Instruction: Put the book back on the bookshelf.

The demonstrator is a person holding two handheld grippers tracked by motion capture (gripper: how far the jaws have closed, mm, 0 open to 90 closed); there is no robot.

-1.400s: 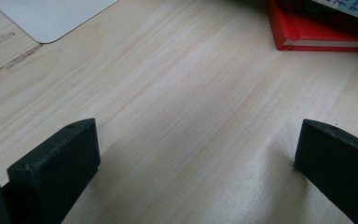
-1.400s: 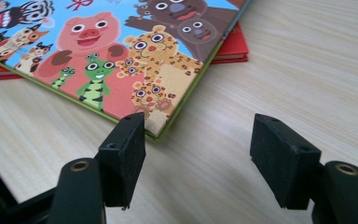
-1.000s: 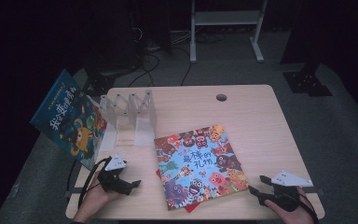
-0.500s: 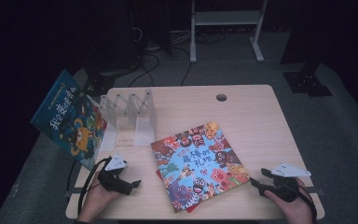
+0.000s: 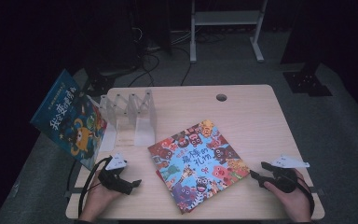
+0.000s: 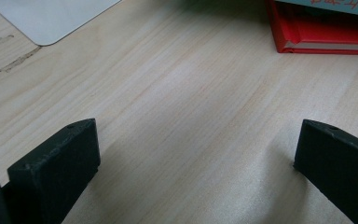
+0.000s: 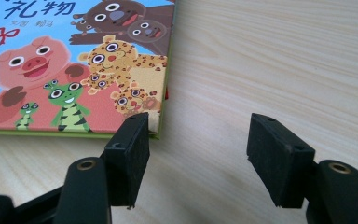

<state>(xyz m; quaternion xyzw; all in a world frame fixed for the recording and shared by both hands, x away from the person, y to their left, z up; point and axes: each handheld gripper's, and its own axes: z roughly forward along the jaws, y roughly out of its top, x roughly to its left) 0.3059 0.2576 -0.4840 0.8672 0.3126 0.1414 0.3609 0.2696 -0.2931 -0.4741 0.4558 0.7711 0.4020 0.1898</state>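
Shifted since the earlier frames: picture book (image 5: pixel 198 164), now turned slightly and lying further toward the left gripper (image 5: pixel 133 185); right gripper (image 5: pixel 256 175), now drawn up to the book's near right corner.

Item 1. Picture book, animal cover, flat on the table (image 5: pixel 242 112), stacked on a red book (image 6: pixel 321 35) whose edge shows beneath it. In the right gripper view its corner (image 7: pixel 156 126) sits just at the tip of one finger (image 7: pixel 130 154); whether it touches cannot be told. The other finger (image 7: pixel 277 158) stands over bare wood, well clear of the cover.

Item 2. Right gripper: jaws apart, nothing between them. Position suggests a nudge along the book's edge or a lining-up for a pinch at the corner.

Item 3. Left gripper: jaws wide apart over bare wood, holding nothing; red book ahead of and beyond its fingertips, not touching.

Item 4. Clear rack (image 5: pixel 130 114), upright, far beyond the left fingers, slots unfilled.

Item 5. Blue book (image 5: pixel 70 119), leaning at the rack's outer side, past the table edge.

Assessment: work appears at an early stage, the top book being positioned for pickup, probably toward the rack; no grip yet made.
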